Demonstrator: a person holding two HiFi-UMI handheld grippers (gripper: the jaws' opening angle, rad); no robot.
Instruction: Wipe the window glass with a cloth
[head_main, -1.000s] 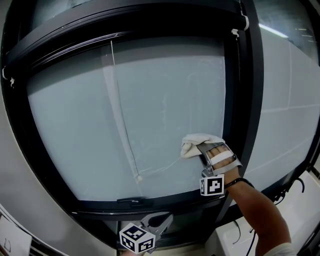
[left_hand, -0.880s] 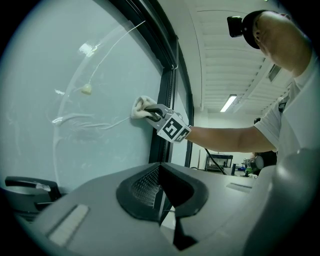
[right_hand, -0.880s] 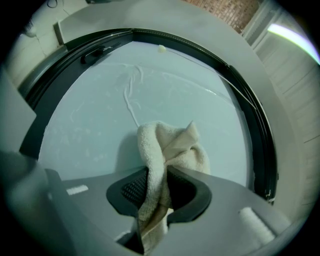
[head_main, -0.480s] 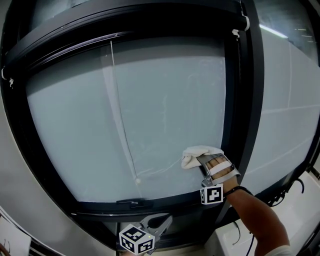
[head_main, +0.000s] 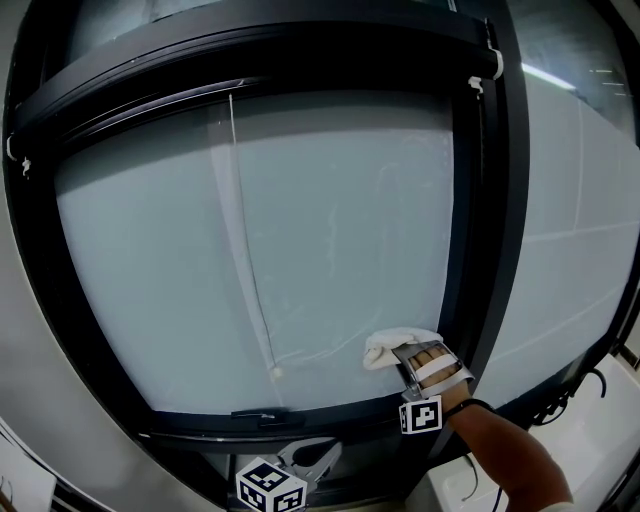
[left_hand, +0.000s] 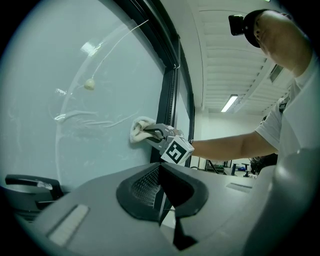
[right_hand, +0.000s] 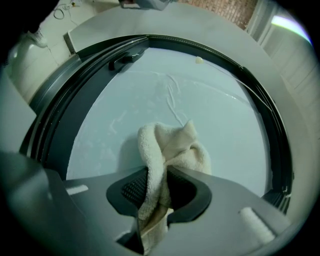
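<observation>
My right gripper (head_main: 398, 352), a grey two-jaw claw, is stretched forward and up at the end of my bare right forearm (head_main: 505, 445). A thin dark band (head_main: 470, 406) circles that wrist, and the jaws are clamped on a crumpled white terry cloth (right_hand: 167, 150) that bulges out past their tips. My left gripper (left_hand: 160, 195), of the same grey make, hangs low and close to my body, pointing forward, with its jaws closed against each other and nothing between them.
</observation>
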